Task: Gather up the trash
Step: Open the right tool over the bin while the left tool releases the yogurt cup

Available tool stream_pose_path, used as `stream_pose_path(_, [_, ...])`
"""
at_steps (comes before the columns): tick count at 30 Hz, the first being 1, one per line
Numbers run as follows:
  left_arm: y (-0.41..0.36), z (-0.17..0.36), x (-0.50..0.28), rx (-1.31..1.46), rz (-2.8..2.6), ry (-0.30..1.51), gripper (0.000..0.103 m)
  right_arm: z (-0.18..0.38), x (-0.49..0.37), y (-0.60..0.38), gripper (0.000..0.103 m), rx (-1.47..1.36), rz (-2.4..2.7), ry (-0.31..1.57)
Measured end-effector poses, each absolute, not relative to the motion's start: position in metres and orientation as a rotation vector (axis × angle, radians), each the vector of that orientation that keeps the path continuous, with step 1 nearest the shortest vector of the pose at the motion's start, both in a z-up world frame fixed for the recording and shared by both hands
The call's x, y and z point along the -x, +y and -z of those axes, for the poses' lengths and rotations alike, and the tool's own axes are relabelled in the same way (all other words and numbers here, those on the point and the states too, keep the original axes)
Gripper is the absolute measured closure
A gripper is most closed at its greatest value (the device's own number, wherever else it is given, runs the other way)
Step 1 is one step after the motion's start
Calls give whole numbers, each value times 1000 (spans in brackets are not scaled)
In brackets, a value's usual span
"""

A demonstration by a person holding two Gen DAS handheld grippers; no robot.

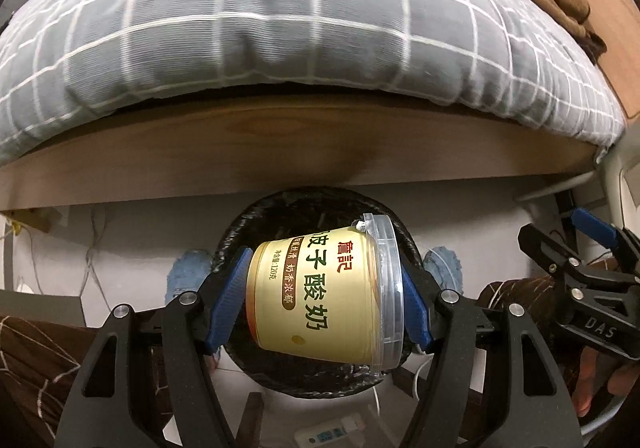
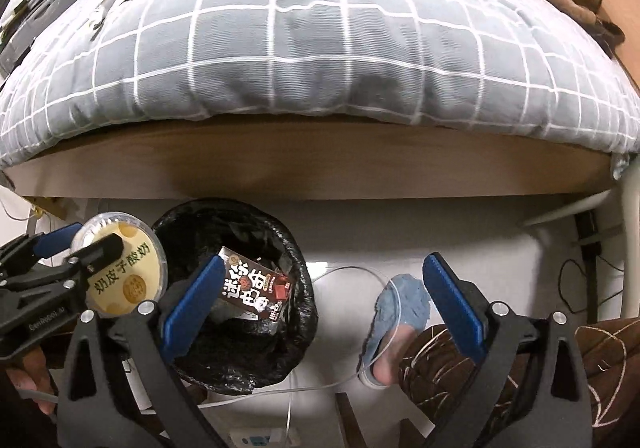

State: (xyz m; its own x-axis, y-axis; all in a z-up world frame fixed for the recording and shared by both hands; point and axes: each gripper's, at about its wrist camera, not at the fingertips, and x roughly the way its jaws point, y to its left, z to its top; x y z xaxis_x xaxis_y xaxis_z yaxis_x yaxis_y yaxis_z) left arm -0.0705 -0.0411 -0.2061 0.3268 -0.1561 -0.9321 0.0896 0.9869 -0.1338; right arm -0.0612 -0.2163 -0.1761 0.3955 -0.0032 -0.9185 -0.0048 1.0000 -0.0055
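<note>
A yellow yogurt cup (image 1: 320,300) with a clear lid lies sideways between the blue pads of my left gripper (image 1: 322,304), which is shut on it. The cup hangs just above a black-lined trash bin (image 1: 304,199) on the floor beside the bed. In the right wrist view the bin (image 2: 280,232) holds a brown snack packet (image 2: 256,288). There my right gripper (image 2: 324,304) stands open and empty, its left pad over the bin. The left gripper (image 2: 76,244) with the cup (image 2: 124,268) is at the left edge. The right gripper (image 1: 560,236) also shows at the right of the left wrist view.
A bed with a grey checked quilt (image 2: 320,47) and a wooden side board (image 2: 320,171) runs along the far side of the bin. A person's feet in blue slippers (image 2: 404,300) flank the bin. A white cable (image 2: 360,368) and a power strip (image 2: 264,438) lie on the floor.
</note>
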Motion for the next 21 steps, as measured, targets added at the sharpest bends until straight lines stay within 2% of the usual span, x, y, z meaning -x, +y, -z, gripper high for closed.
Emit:
stream_pose_path(9, [-49, 211, 71, 24, 148, 1226, 35, 173, 61, -211, 8, -1, -14, 1152])
stream_pose_path(10, [-48, 211, 70, 28, 146, 1226, 33, 173, 60, -210, 8, -2, -16, 1152])
stream_pose_path(12, [-45, 211, 70, 27, 132, 1211, 20, 171, 60, -207, 8, -1, -19, 1148])
stream_pose_path(17, [-37, 200, 72, 21, 105, 1161, 7, 165, 58, -200, 8, 6, -31, 1135])
stream_pose_path(21, [-25, 191, 73, 26, 75, 1138, 6, 157, 57, -193, 8, 9, -40, 1115])
